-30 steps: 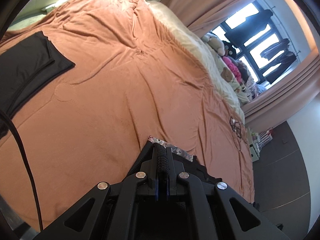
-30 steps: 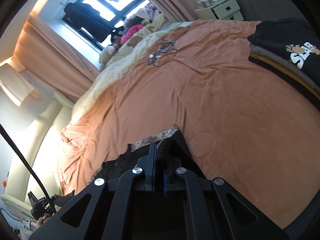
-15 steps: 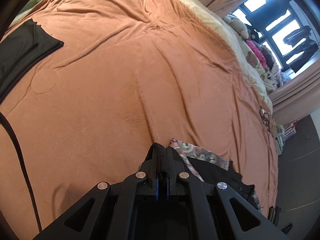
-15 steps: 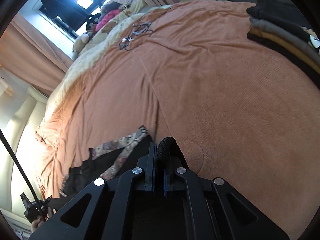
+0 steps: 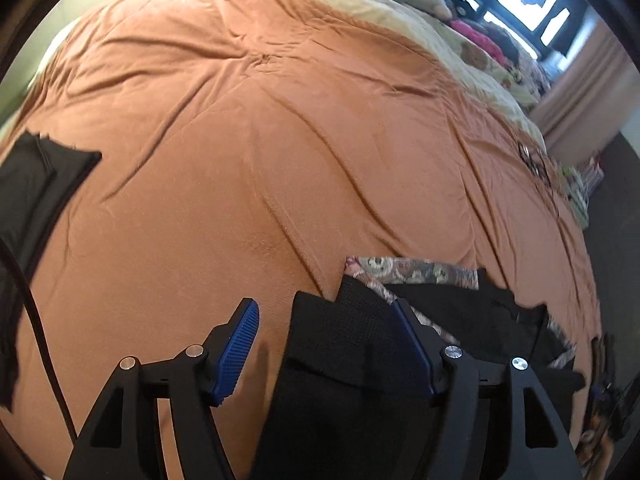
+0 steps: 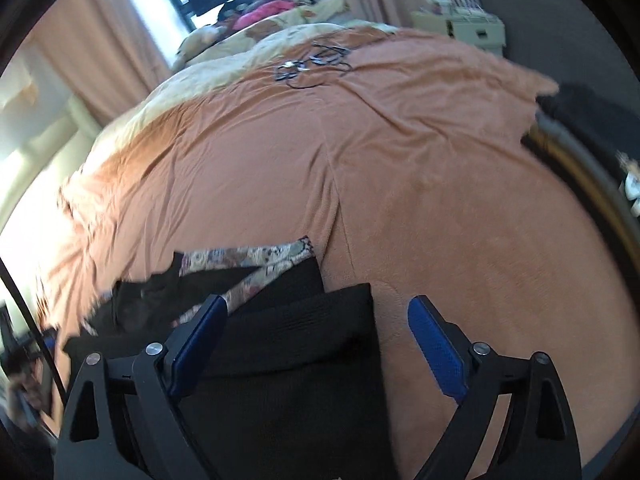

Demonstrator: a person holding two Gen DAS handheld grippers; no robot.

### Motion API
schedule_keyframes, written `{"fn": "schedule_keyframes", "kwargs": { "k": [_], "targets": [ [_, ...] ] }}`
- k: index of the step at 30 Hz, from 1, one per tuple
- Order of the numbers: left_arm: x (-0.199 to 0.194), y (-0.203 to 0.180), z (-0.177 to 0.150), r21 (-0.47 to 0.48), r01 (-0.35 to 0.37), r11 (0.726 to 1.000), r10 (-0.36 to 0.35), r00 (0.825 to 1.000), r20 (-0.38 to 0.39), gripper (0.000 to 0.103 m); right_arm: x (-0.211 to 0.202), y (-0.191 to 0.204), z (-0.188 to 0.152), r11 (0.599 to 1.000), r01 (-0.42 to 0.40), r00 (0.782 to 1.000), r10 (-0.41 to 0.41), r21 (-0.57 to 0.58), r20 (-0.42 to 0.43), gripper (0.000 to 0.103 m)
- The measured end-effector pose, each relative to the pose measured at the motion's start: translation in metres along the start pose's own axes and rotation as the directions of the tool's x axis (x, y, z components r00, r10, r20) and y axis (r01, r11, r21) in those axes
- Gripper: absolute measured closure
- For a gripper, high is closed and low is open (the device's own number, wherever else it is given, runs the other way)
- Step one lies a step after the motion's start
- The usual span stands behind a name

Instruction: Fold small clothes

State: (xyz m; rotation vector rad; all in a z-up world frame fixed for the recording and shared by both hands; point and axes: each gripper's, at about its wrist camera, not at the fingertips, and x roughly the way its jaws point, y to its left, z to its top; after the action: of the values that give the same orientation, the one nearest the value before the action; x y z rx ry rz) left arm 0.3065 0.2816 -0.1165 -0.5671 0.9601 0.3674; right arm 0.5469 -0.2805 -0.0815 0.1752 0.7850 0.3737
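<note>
The small black knit garment (image 5: pixel 352 360) with a flowery patterned band (image 5: pixel 416 270) lies on the wide orange-brown bed cover (image 5: pixel 260 140), at the bottom middle of both views. Its black edge is folded over and a bit crumpled. The left claw (image 5: pixel 326 348) is opening, and the cloth lies between its blue pads (image 5: pixel 236 348), which do not press on it. The right claw (image 6: pixel 316 344) is opening too, wide over the same cloth (image 6: pixel 288 344). Only the left view shows a flat black folded cloth (image 5: pixel 36 184) at the left edge. Only the right view shows a tangle of thin dark cords (image 6: pixel 316 62) at the top and a stack of dark folded clothes (image 6: pixel 580 136) at the right edge.
</note>
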Motion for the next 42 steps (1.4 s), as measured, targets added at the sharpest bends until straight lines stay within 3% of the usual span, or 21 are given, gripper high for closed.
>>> {"fn": "schedule_keyframes", "kwargs": {
  "k": [4, 10, 20, 23, 34, 38, 42],
  "targets": [
    [0.002, -0.011, -0.009, 0.146, -0.035, 0.989, 0.044, 0.997, -0.057, 0.034, -0.006, 0.005, -0.014, 0.993, 0.042, 0.997, -0.049, -0.113, -0.057, 0.012],
    [0.015, -0.026, -0.036, 0.362, -0.123, 0.924, 0.177, 0.977, -0.120, 0.034, -0.001, 0.018, -0.028, 0.963, 0.080, 0.983, -0.120, -0.258, -0.141, 0.012],
    [0.050, -0.027, -0.047, 0.467, -0.184, 0.865, 0.291, 0.942, -0.167, 0.034, 0.036, 0.033, -0.023, 0.932, 0.131, 0.955, -0.211, -0.338, -0.211, 0.012],
    [0.060, -0.028, -0.042, 0.478, -0.196, 0.856, 0.304, 0.939, -0.159, 0.034, 0.053, 0.038, -0.015, 0.926, 0.150, 0.950, -0.232, -0.347, -0.208, 0.012],
    [0.094, -0.038, 0.005, 0.455, -0.247, 0.855, 0.325, 0.941, -0.098, 0.030, 0.106, 0.046, 0.019, 0.926, 0.171, 0.951, -0.244, -0.337, -0.189, 0.012],
    [0.106, -0.038, 0.023, 0.421, -0.245, 0.873, 0.308, 0.947, -0.087, 0.030, 0.119, 0.042, 0.030, 0.936, 0.166, 0.956, -0.230, -0.309, -0.184, 0.012],
    [0.115, -0.033, 0.042, 0.347, -0.227, 0.910, 0.273, 0.958, -0.089, 0.030, 0.123, 0.037, 0.040, 0.941, 0.201, 0.960, -0.244, -0.272, -0.134, 0.012]
  ]
}}
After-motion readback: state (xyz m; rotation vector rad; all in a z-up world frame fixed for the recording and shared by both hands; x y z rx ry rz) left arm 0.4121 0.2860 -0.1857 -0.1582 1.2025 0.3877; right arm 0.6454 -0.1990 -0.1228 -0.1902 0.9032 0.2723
